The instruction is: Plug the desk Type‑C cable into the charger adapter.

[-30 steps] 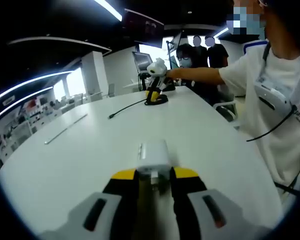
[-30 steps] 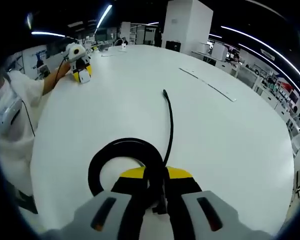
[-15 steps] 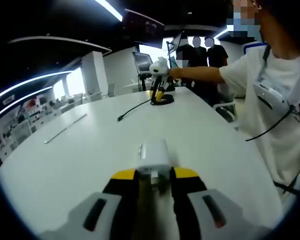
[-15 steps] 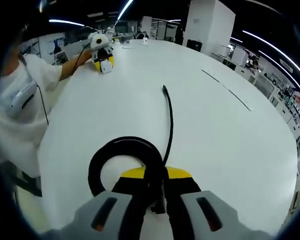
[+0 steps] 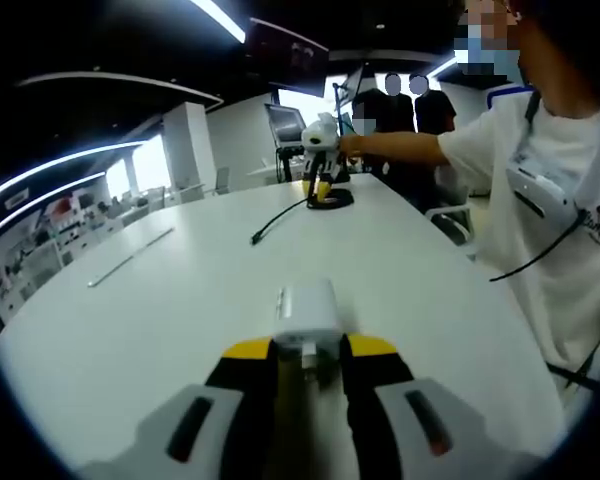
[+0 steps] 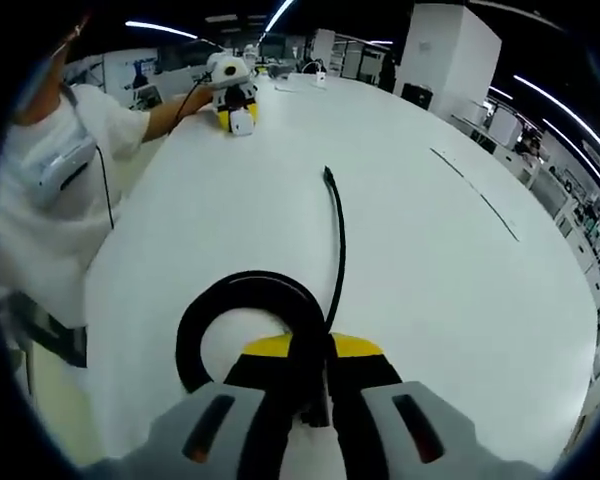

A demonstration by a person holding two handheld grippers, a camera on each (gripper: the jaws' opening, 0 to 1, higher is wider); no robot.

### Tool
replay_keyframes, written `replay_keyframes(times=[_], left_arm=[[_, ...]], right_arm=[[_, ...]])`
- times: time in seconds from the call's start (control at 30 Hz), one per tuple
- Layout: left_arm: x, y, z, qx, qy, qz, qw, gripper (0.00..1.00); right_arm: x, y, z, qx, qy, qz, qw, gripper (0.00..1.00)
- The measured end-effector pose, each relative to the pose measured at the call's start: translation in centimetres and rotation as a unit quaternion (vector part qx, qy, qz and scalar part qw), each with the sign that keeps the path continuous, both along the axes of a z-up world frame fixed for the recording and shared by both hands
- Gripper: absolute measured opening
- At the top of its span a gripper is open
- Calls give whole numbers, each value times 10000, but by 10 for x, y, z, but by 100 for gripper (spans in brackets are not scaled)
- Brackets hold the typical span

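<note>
Left gripper [image 5: 308, 352] clamped on white charger adapter [image 5: 307, 312] — adapter stuck out past yellow jaw tips, low over white table [image 5: 160, 310]. Right gripper [image 6: 308, 362] gripped black Type-C cable [image 6: 242, 312]; cable looped beside jaws, free end ran forward across table, plug tip [image 6: 328, 174] well ahead. In left gripper view, right gripper sat far across table with cable trailing from it — well apart from adapter. Person in white shirt [image 5: 555, 200] stood beside table.

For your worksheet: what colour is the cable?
Black; the cable shows best in the right gripper view, looped at the right claw.
</note>
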State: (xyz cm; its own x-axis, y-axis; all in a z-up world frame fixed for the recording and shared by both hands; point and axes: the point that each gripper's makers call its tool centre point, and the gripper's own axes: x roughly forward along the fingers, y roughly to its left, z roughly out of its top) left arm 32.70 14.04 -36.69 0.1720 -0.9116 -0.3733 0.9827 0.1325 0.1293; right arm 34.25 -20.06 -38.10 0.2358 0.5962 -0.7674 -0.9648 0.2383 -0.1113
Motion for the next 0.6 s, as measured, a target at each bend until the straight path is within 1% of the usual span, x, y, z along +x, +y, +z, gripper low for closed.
replay_keyframes(times=[0.13,0.33,0.5,0.57,0.6], left_arm=[[0,0,0,1,0,1,10000,25],[0,0,0,5,-3,6,10000,25],[0,0,0,1,1,7,10000,25],[0,0,0,2,-1,8,10000,25],[0,0,0,2,-1,8,10000,25]], right_arm=[[-4,0,0,-58,8,174,9998,11],[-5,-1,0,-88,-14,294,9995,11],[-10,-4,0,-252,-67,579,9980,11],[-14,-3,-1,-339,-114,781,9963,11],[-14,-4,-1,-352,-119,791,9962,11]])
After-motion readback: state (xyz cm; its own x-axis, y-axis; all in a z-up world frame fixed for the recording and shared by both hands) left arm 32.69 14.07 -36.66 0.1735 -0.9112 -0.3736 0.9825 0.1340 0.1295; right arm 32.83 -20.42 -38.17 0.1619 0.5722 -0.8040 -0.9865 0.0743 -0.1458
